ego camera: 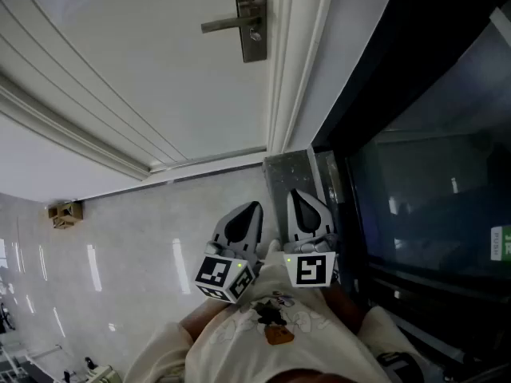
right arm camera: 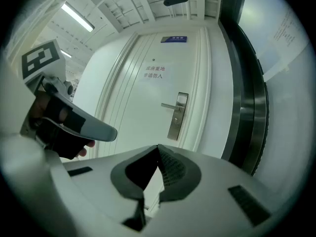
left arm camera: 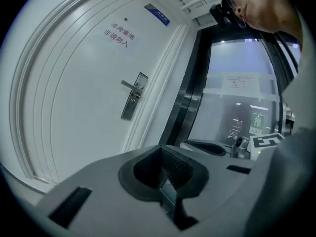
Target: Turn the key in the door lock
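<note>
The white door [ego camera: 144, 70] carries a steel lock plate [ego camera: 252, 18] with a lever handle [ego camera: 223, 25] pointing left. A small round cylinder [ego camera: 255, 35] sits under the lever; whether a key is in it is too small to tell. My left gripper [ego camera: 254, 207] and right gripper [ego camera: 297, 194] are side by side close to my body, well short of the door. Both are shut and hold nothing. The left gripper view has the lock plate [left arm camera: 132, 98] far ahead beyond the left gripper [left arm camera: 160, 149]. In the right gripper view the lock plate [right arm camera: 177, 115] lies beyond the right gripper [right arm camera: 158, 149].
A dark-framed glass door [ego camera: 415, 174] stands right of the white door, with a grey stone base [ego camera: 291, 170] between them. A small brown box [ego camera: 65, 212] lies on the glossy floor at left. Red lettering [left arm camera: 118, 36] is printed on the door.
</note>
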### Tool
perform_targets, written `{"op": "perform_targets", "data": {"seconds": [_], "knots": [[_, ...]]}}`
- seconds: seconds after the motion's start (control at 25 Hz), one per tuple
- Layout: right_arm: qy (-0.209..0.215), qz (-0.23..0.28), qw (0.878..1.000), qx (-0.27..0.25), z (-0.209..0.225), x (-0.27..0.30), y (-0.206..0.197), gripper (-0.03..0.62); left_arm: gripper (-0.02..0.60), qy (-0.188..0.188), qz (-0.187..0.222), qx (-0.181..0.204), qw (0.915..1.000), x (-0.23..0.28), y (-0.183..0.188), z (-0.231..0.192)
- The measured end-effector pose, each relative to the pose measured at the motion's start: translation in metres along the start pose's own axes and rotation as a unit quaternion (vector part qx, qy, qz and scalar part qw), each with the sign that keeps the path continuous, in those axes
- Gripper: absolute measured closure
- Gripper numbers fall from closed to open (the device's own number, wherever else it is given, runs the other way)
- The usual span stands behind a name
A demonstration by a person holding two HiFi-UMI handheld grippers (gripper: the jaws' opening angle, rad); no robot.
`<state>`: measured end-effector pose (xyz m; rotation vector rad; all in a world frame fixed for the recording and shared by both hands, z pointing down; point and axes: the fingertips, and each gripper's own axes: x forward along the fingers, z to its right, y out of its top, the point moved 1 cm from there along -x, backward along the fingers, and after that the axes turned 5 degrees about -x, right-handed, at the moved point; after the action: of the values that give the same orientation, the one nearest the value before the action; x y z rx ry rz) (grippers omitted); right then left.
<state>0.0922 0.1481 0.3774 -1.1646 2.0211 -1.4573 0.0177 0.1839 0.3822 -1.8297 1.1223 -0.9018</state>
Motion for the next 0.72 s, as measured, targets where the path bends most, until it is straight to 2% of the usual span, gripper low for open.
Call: {"op": "perform_targets", "data": {"seconds": [0.4, 0.6, 0.72], "knots": [[0.015, -0.003, 1.000, 0.008, 0.015, 0.008, -0.009, 0.588, 0.577, 0.020, -0.005, -0.028, 0.9994, 0.013, -0.017, 0.002], [0.029, 0.002, 0.999, 0.042, 0.020, 0.053, -0.007, 0.586, 0.577, 0.023, -0.008, -0.029, 0.9993, 0.042, -0.001, -0.034], [0.018, 0.009, 0.999, 0.039, 0.025, 0.094, 0.000, 0.586, 0.577, 0.016, -0.005, -0.024, 0.9996, 0.070, 0.021, -0.065]]}}
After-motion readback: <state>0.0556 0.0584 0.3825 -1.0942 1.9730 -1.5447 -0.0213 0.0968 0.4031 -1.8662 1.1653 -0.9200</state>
